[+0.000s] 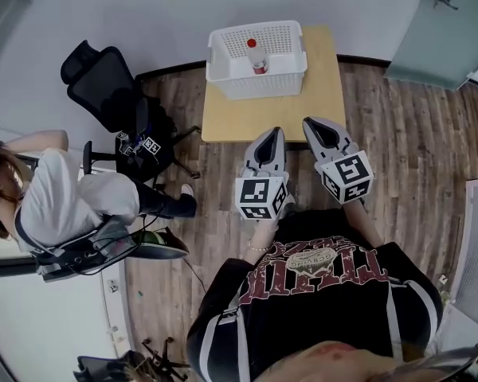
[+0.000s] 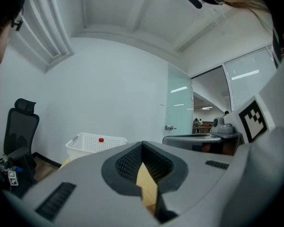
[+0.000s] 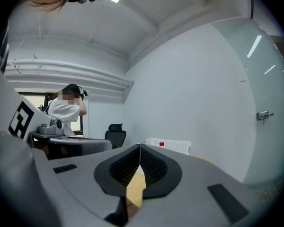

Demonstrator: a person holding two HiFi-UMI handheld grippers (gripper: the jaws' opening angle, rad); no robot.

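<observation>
Black shirt (image 1: 319, 293) at frame bottom. Left gripper (image 1: 275, 132) and right gripper (image 1: 309, 122) mid-frame, jaws together, empty, tips over table (image 1: 247, 119) near edge. Red-capped bottle (image 1: 256, 57) upright inside white basket (image 1: 223, 76), upper centre, almost straight up-frame from left gripper; right gripper offset rightward.

Looking into an office room, showing a black swivel chair (image 1: 103, 82) on a wood-plank floor (image 1: 414, 150), a small wooden tabletop (image 1: 255, 118) against plain white walls (image 1: 143, 14), and a frosted glass door (image 1: 430, 38).
</observation>
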